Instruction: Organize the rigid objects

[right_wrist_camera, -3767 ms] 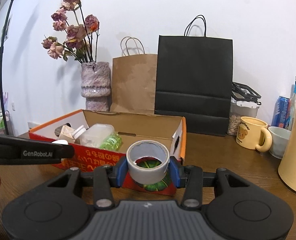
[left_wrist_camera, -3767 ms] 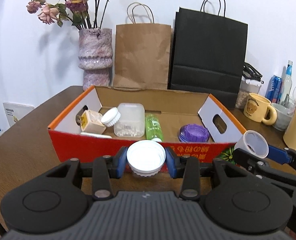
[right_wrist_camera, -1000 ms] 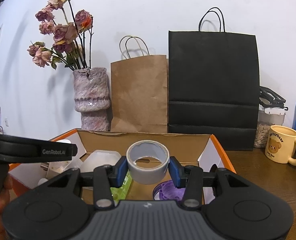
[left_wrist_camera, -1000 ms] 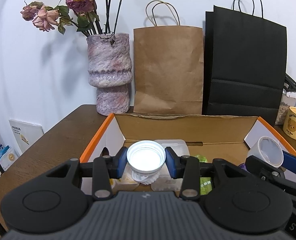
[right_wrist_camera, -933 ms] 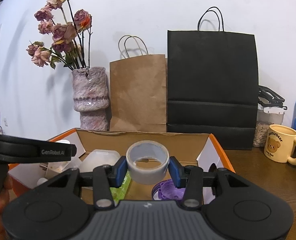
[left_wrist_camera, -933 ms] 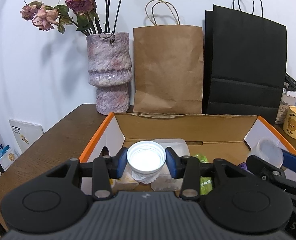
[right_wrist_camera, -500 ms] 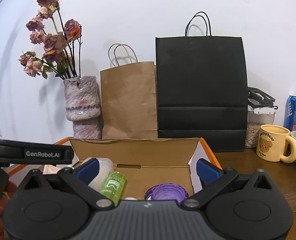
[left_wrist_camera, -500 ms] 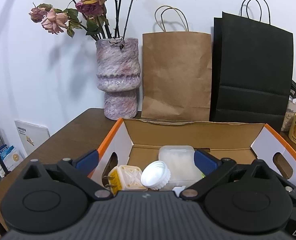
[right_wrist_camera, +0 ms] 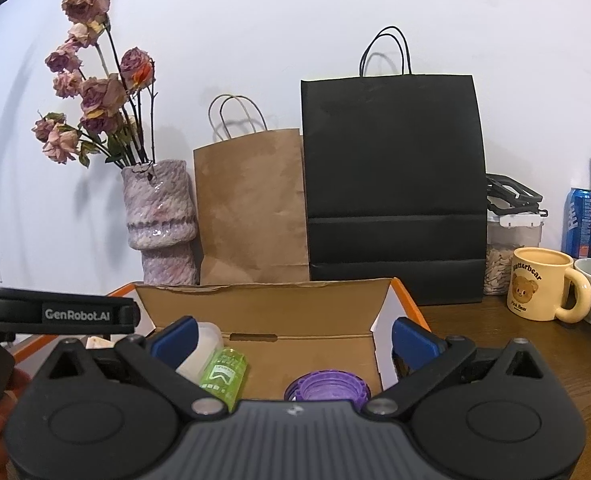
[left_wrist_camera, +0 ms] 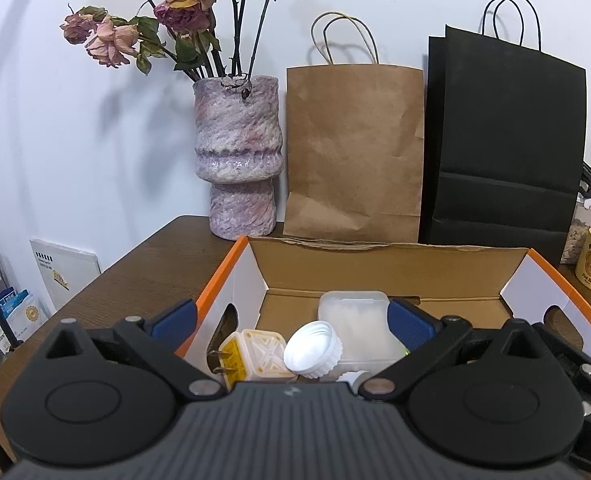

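Below and ahead of both sets of jaws sits the open cardboard box with orange rim and white end flaps (left_wrist_camera: 395,264), on the dark wooden worktop (left_wrist_camera: 147,264). Left gripper (left_wrist_camera: 291,318) and right gripper (right_wrist_camera: 293,334) both stand spread to their widest, having just been opening, with nothing between the blue pads; both hang over the box.

Handling, largest first, by judgement:
- Box: light, stiff along folds, walls would flex. Take by the cut handle holes in the end flaps if shifted.
- Translucent rectangular plastic container with lid (left_wrist_camera: 353,324), just ahead of the left jaws, toward their right pad: light, rigid, smooth so somewhat slippery. Grip across the short sides.
- Yellow-and-cream plastic plug adapter with metal prongs (left_wrist_camera: 253,356), below the left jaws near their left pad: blocky, hard, easy flat faces; keep off the prongs.
- Purple ribbed round plastic lid (right_wrist_camera: 327,388), low between the right jaws: stiff, ridged rim gives purchase; pinch across the diameter.
- Small green clear-plastic bottle with white label (right_wrist_camera: 223,376), lying on its side under the right jaws' left pad: light, round, may roll; take at mid-body.
- White ribbed plastic screw cap (left_wrist_camera: 313,352), tilted on edge below the middle of the left jaws, leaning by the adapter and container: very light, knurled rim grips well.

All five lie inside the box.
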A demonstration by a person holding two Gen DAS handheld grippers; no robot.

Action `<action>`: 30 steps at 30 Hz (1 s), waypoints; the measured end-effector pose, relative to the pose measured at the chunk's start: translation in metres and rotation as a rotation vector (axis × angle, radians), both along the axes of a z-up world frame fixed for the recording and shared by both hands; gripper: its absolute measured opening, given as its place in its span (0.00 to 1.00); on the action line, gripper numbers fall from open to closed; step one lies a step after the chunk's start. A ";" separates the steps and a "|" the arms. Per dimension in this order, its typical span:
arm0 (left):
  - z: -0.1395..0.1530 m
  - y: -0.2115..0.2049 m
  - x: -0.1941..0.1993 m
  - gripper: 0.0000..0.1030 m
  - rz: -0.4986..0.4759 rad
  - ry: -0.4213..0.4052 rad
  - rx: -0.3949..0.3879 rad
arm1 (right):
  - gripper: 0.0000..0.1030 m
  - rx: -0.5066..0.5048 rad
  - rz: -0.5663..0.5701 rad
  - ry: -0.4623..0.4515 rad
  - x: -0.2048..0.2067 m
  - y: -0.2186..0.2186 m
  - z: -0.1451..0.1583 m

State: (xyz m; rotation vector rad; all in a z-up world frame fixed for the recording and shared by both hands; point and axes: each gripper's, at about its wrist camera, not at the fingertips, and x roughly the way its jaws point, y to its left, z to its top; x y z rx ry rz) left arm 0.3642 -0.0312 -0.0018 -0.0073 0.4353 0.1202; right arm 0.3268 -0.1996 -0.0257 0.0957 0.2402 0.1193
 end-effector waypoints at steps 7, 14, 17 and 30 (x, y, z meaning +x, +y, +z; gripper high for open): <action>0.004 0.001 -0.009 1.00 -0.010 -0.011 0.001 | 1.00 0.009 -0.007 -0.010 -0.007 -0.003 0.003; 0.010 0.003 -0.025 1.00 -0.019 -0.024 0.011 | 1.00 0.012 -0.001 -0.023 -0.023 -0.006 0.009; 0.012 0.004 -0.036 1.00 -0.026 -0.027 0.009 | 1.00 0.016 0.007 -0.023 -0.034 -0.008 0.012; 0.025 0.017 -0.094 1.00 -0.038 -0.017 -0.010 | 1.00 0.005 0.039 -0.002 -0.096 -0.005 0.030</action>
